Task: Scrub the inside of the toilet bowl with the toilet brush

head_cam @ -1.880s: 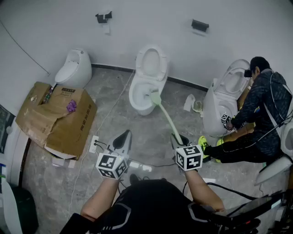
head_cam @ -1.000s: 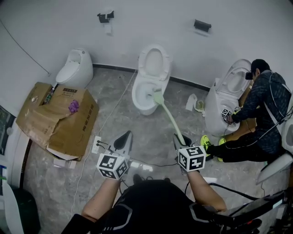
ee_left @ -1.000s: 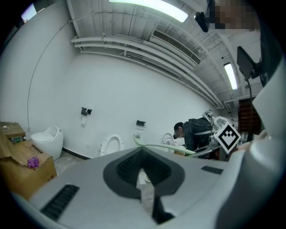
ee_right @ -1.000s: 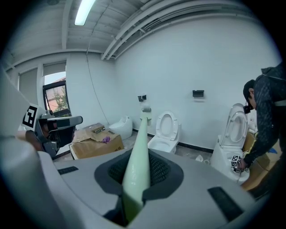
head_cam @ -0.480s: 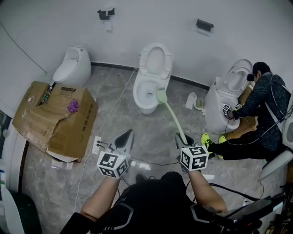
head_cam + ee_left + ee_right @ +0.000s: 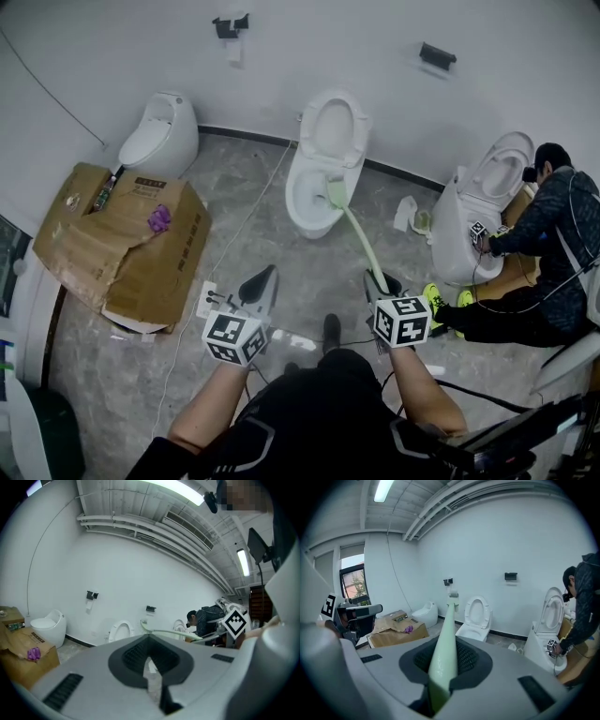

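Our left gripper [image 6: 262, 279] hangs low over the grey floor with its jaws closed together and nothing between them. A flattened cardboard box [image 6: 122, 242] lies well off to its left. Ahead and in the middle stands the toilet bowl [image 6: 302, 223], its seat [image 6: 336, 127] raised against the white wall. The pale green toilet brush [image 6: 357, 240] slants from the bowl down to our right side. Its head sits just inside the bowl's right edge, though we cannot tell whether it touches the porcelain. Our right gripper [image 6: 380, 281] is clamped on the lower end of the brush handle, which runs straight out between its jaws. Farther right, another person [image 6: 553, 246] crouches beside a second toilet [image 6: 469, 220].
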The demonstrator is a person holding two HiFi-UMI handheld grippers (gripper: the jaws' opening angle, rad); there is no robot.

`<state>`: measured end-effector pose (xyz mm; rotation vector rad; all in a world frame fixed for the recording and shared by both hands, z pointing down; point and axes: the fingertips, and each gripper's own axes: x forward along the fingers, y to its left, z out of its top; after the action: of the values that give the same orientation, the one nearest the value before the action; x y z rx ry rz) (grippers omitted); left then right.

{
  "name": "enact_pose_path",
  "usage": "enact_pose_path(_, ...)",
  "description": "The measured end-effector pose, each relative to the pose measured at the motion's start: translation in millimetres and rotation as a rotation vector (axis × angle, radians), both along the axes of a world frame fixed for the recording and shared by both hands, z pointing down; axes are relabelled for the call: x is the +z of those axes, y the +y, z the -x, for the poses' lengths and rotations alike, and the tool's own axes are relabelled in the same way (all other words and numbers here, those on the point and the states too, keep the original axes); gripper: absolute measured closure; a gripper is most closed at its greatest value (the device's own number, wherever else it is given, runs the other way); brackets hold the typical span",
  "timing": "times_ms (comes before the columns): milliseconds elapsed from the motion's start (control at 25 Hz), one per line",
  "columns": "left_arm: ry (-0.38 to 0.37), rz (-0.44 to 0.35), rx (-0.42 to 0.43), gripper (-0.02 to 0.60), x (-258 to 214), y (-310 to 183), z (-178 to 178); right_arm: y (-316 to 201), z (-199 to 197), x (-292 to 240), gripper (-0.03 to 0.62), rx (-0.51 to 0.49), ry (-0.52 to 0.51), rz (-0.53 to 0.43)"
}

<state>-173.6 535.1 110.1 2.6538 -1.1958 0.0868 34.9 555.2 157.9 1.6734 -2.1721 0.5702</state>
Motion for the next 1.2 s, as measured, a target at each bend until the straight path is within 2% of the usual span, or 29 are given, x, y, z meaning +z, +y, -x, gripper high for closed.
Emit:
enact_pose_path(440,-0.014,0.013,-0.074,0.572,-11.1,-81.4,-23.7,-99.4,-33.4,-3.9,0.531,-0.054,-0.019,0.006)
enact_pose_path(640,-0.007,0.018,-0.082,0.571,-13.9,-113.7,-45.3,-135.7,-57.8,-5.0,0.531,-0.059,-0.027,0.000)
enact_pose_path(1200,-0.058,0.016,-0.138,0.572,-12.5,-189.7,-111.5,-211.2,-124.6,5.7,0.531,-0.121,-0.035,0.001)
